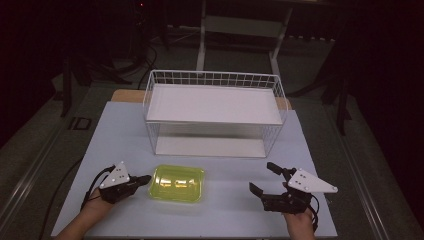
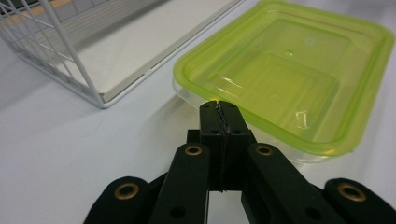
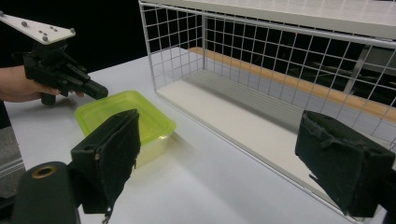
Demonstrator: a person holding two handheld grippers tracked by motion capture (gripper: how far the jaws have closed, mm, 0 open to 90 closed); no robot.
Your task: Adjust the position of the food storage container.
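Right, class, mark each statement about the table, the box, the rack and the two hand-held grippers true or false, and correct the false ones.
1. The left hand-held gripper is shut, its tips at the rim of the yellow-green container. True.
2. The right hand-held gripper is shut. False: its jaws stand wide apart.
3. The container sits inside the white wire rack. False: it lies on the table in front of it.
4. The container has a lid on. True.

Glossy translucent green plastic container [image 2: 299, 79], white wire rack [image 1: 215, 112], matt table [image 1: 100, 145]
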